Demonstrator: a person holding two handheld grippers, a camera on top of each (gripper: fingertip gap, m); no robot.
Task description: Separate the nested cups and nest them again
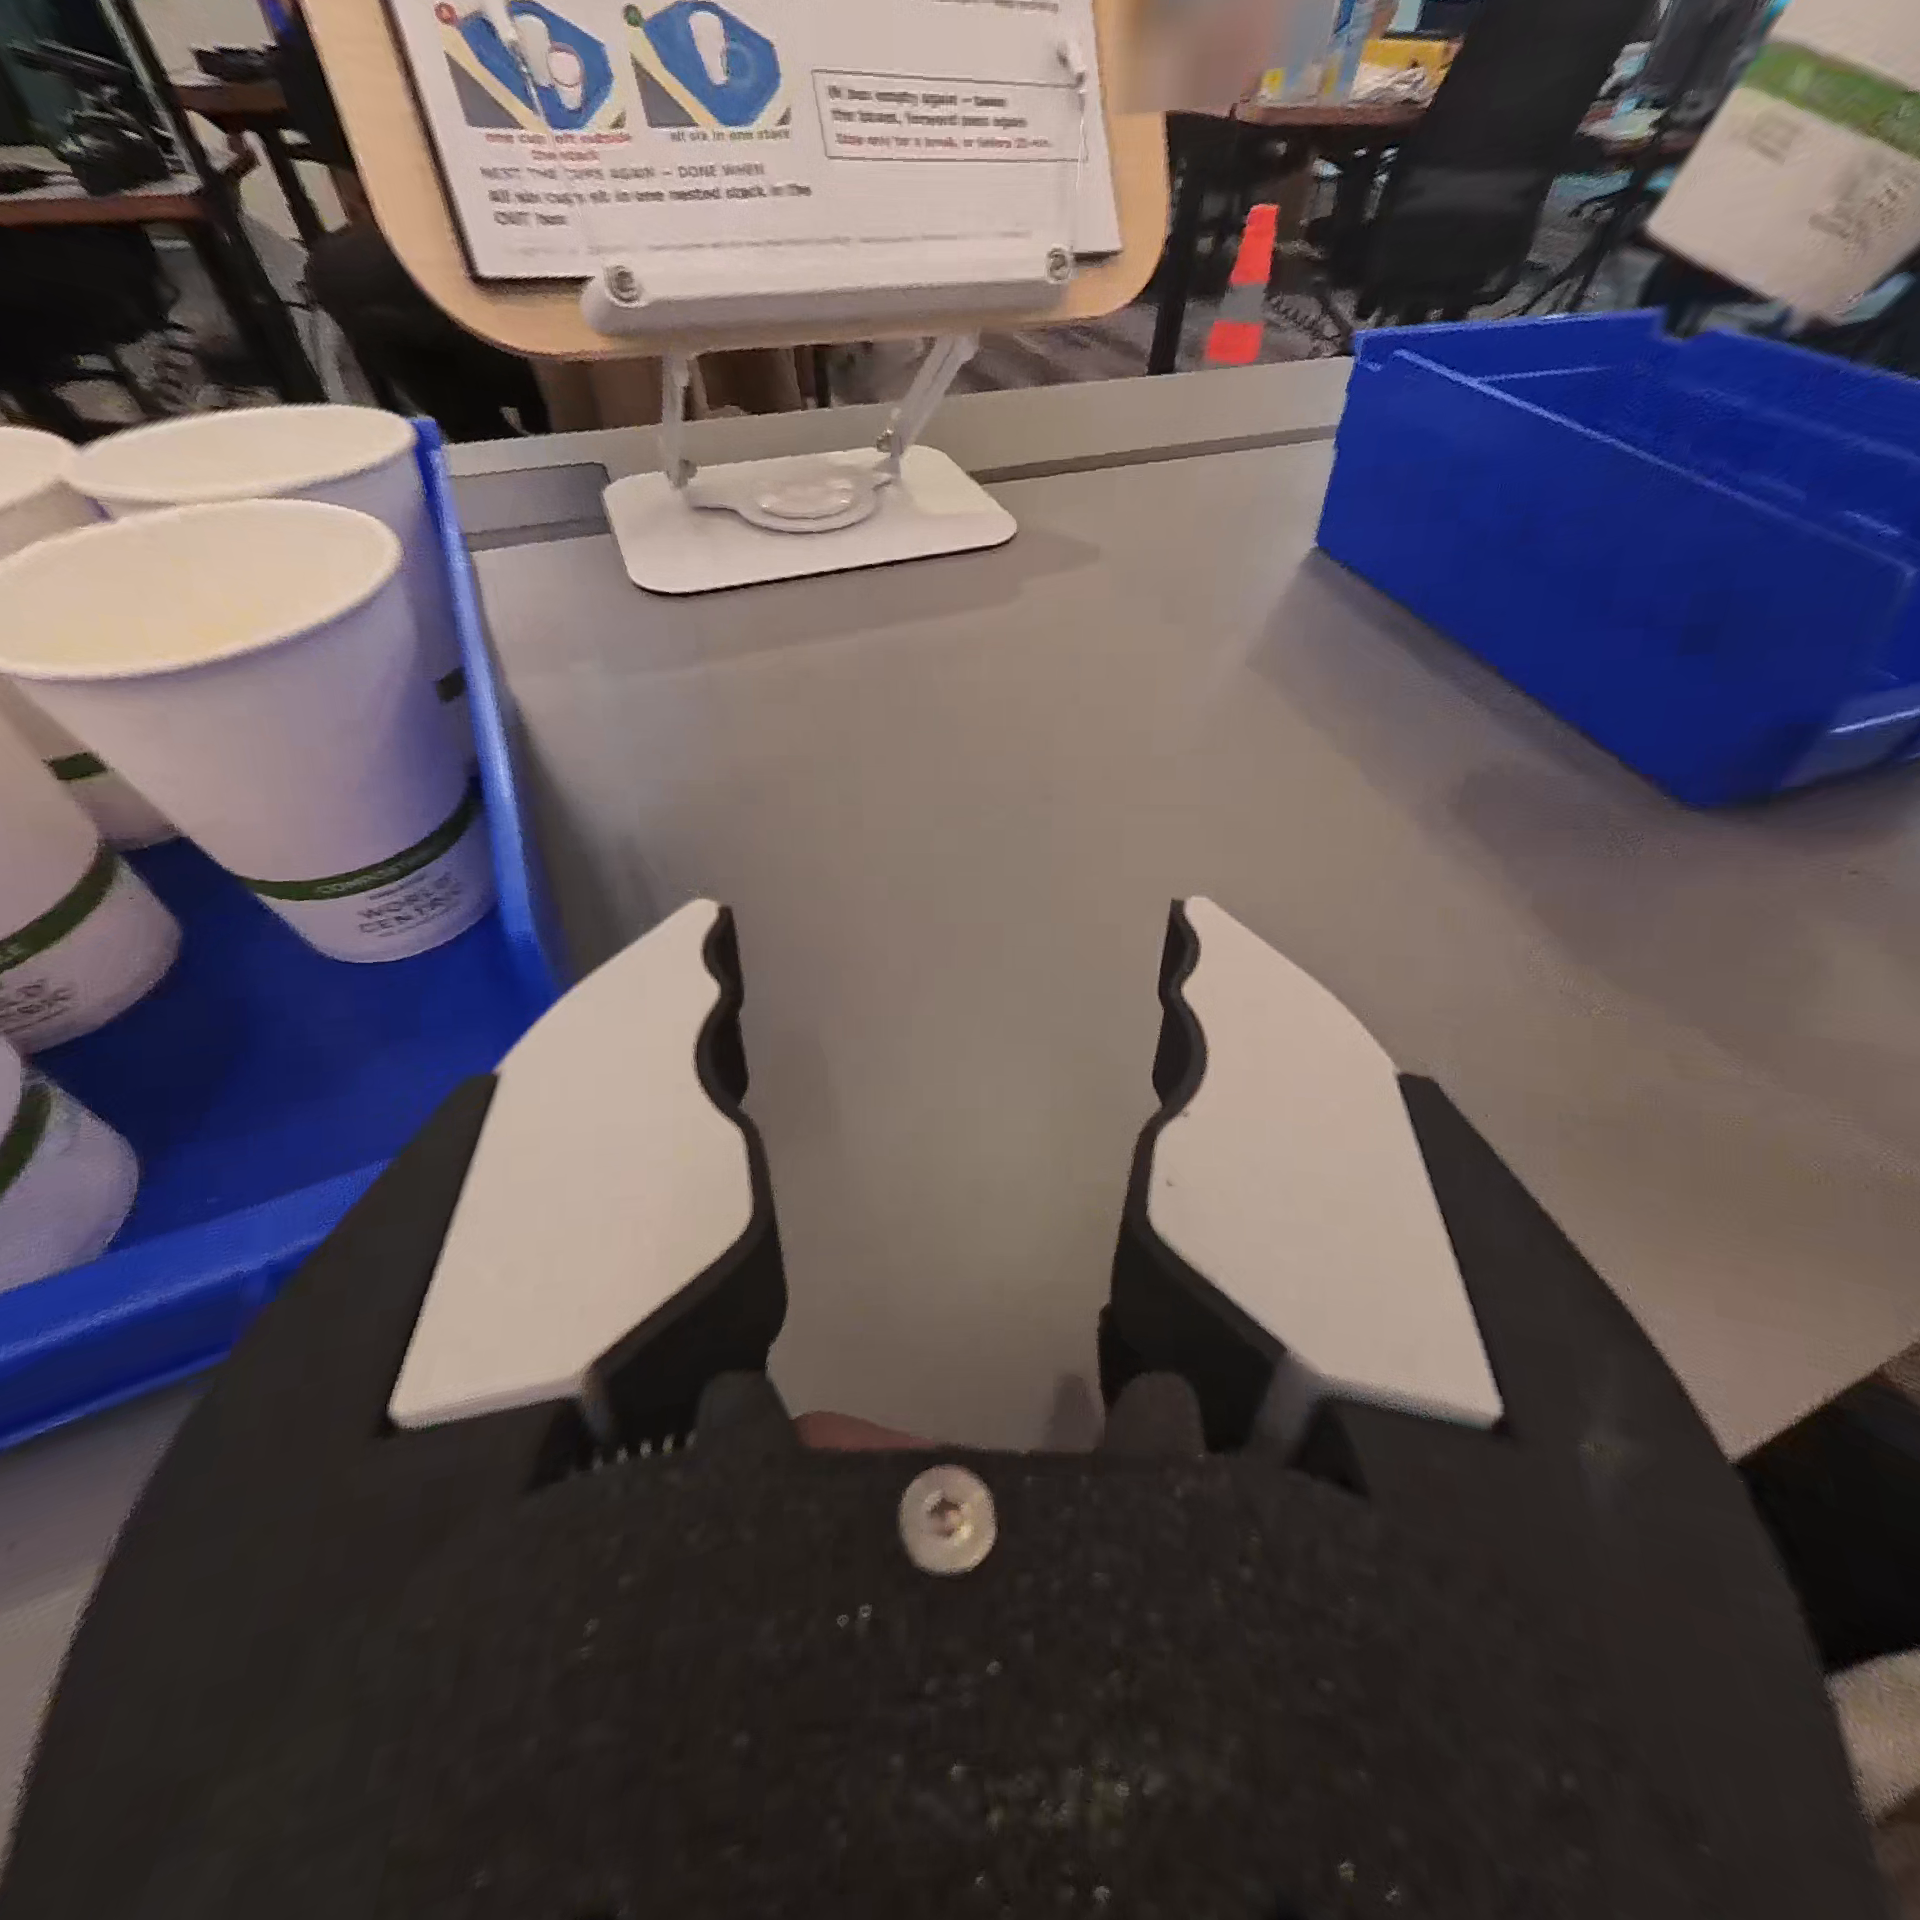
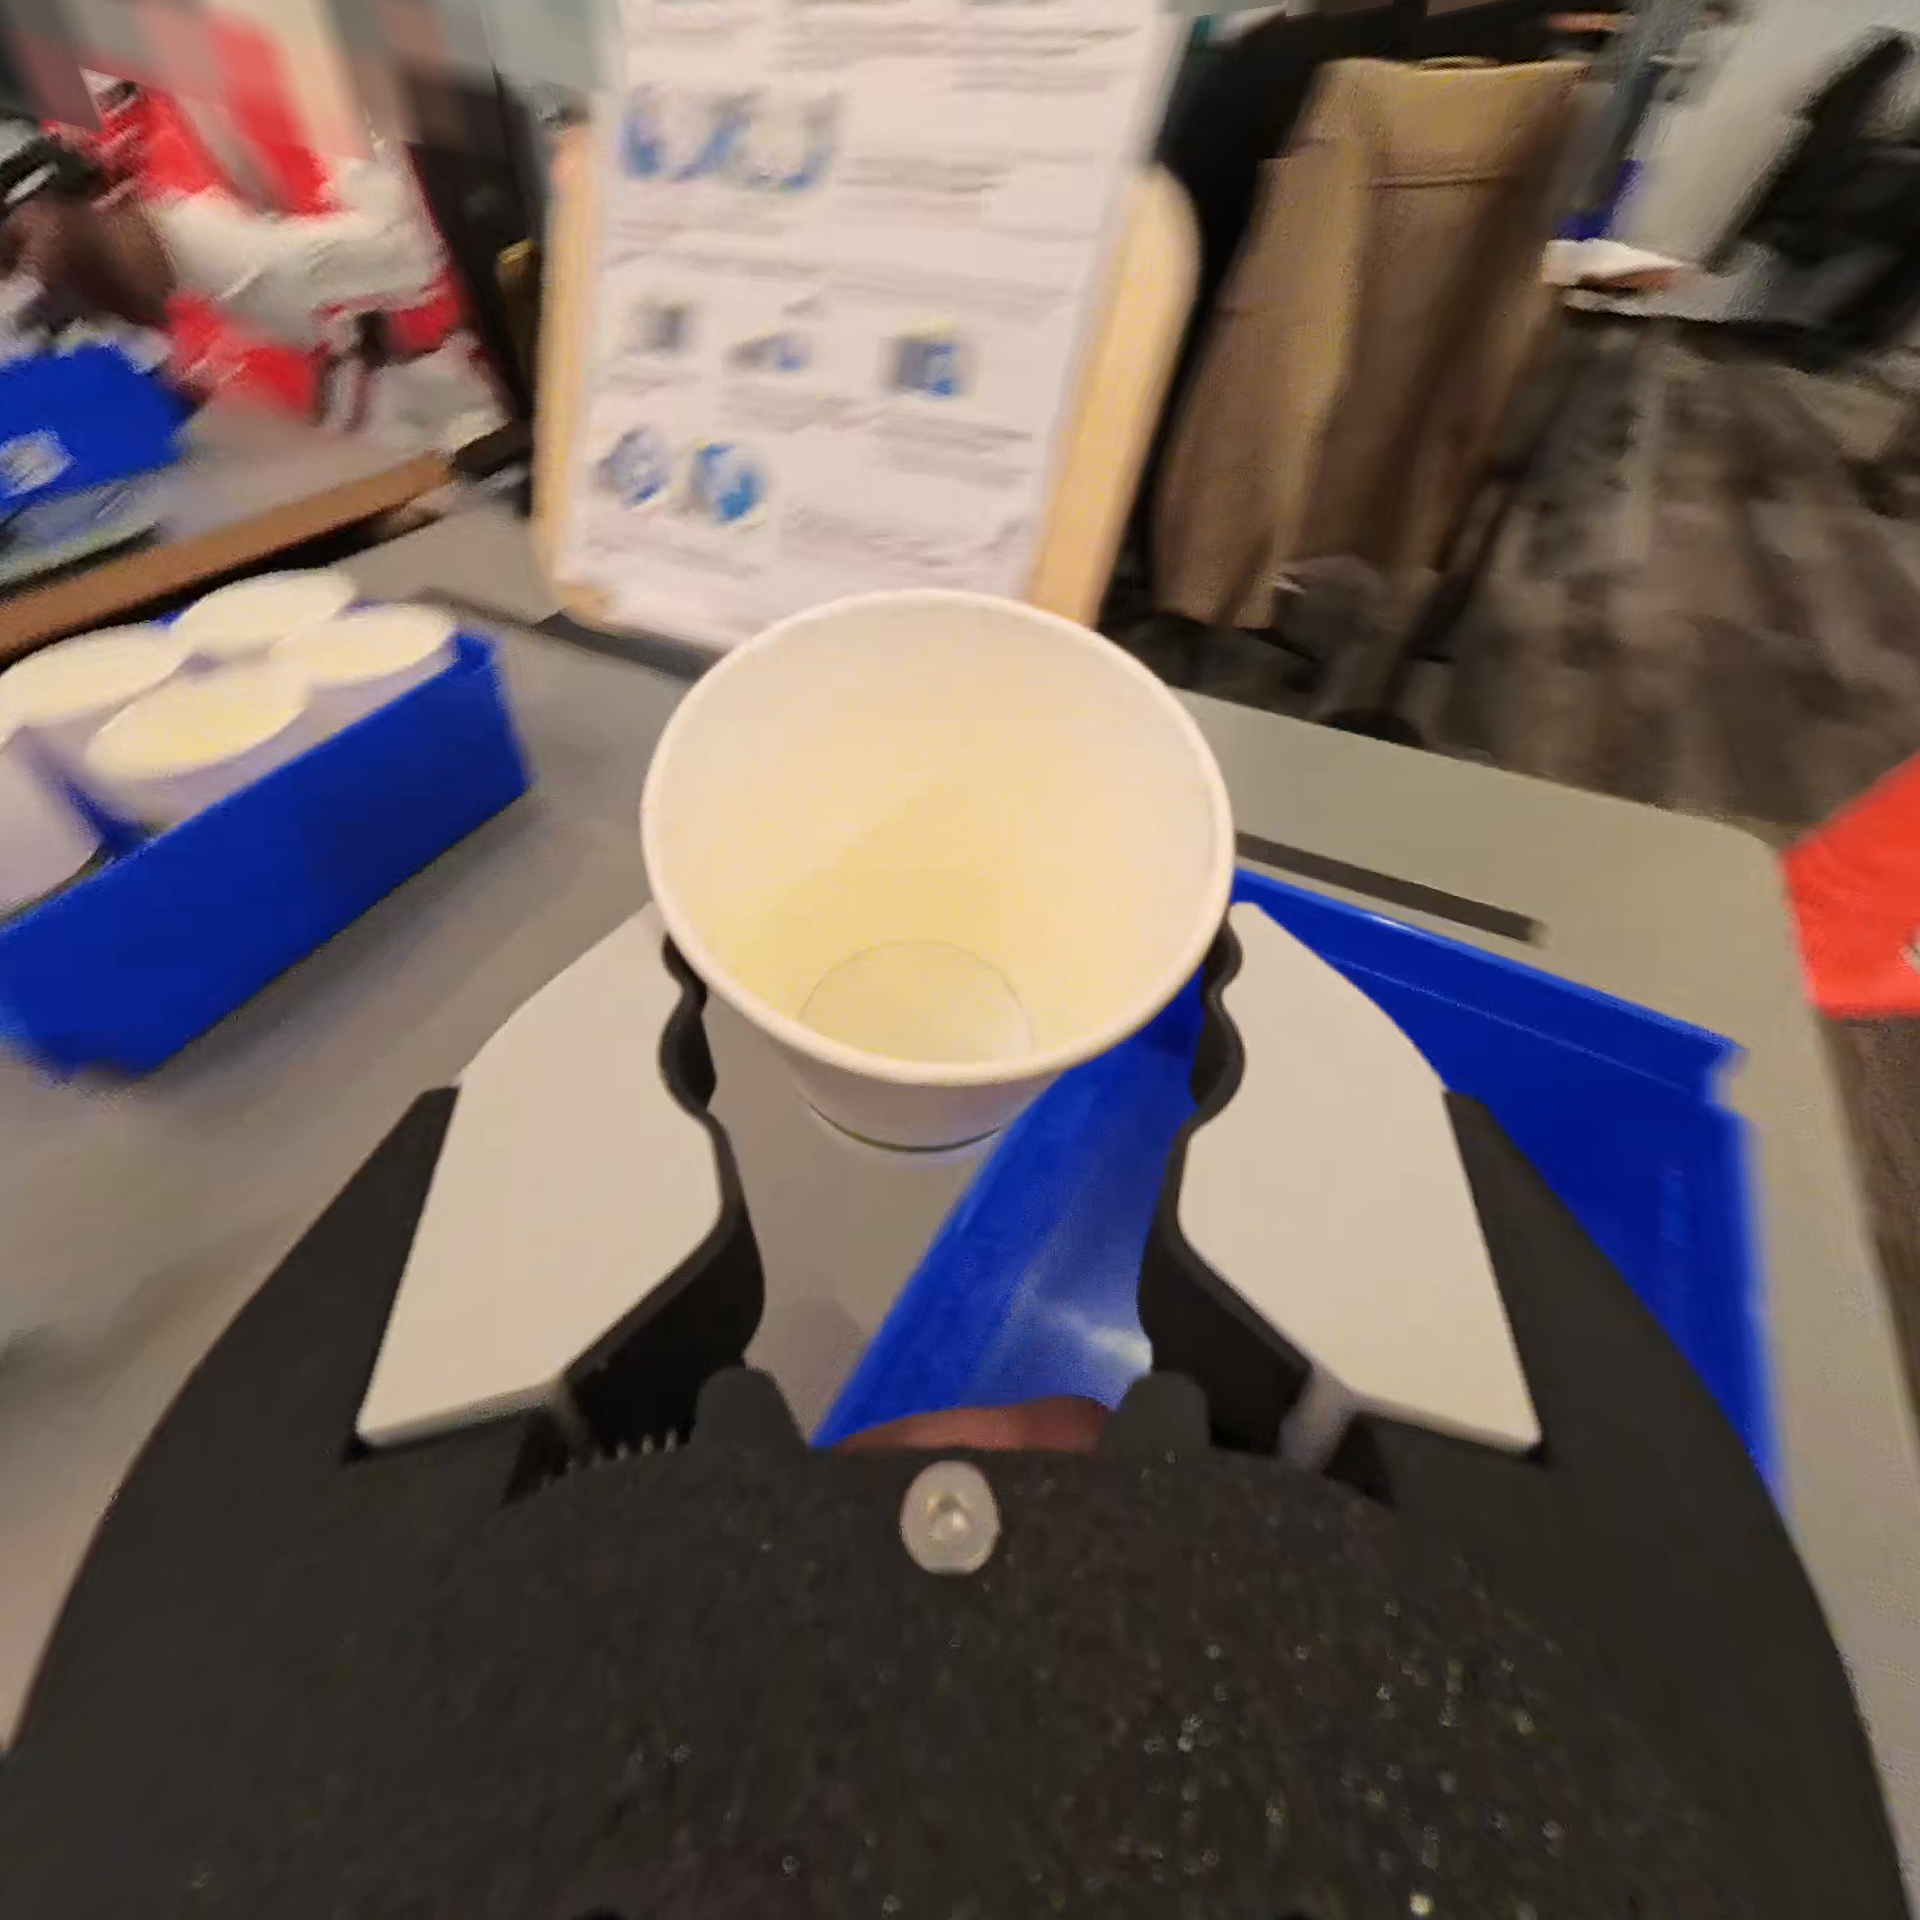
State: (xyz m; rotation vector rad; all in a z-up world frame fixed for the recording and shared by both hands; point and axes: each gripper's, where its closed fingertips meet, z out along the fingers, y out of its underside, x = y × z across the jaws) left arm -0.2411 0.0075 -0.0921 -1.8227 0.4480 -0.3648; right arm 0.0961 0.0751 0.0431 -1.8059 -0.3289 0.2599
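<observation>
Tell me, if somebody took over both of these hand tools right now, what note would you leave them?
Left gripper: open, holding nothing, over the grey table.
Right gripper: shut on one white paper cup, upright, above the near edge of the right blue bin.
Separated cups stand in the left blue bin.
Done: the cups there look pulled apart.
Left: probably set this cup down, then nest the others into it.

Even, soft indoor light; the right wrist view smears heavily toward its edges (wide-angle bending too), the left stays sharper.
</observation>
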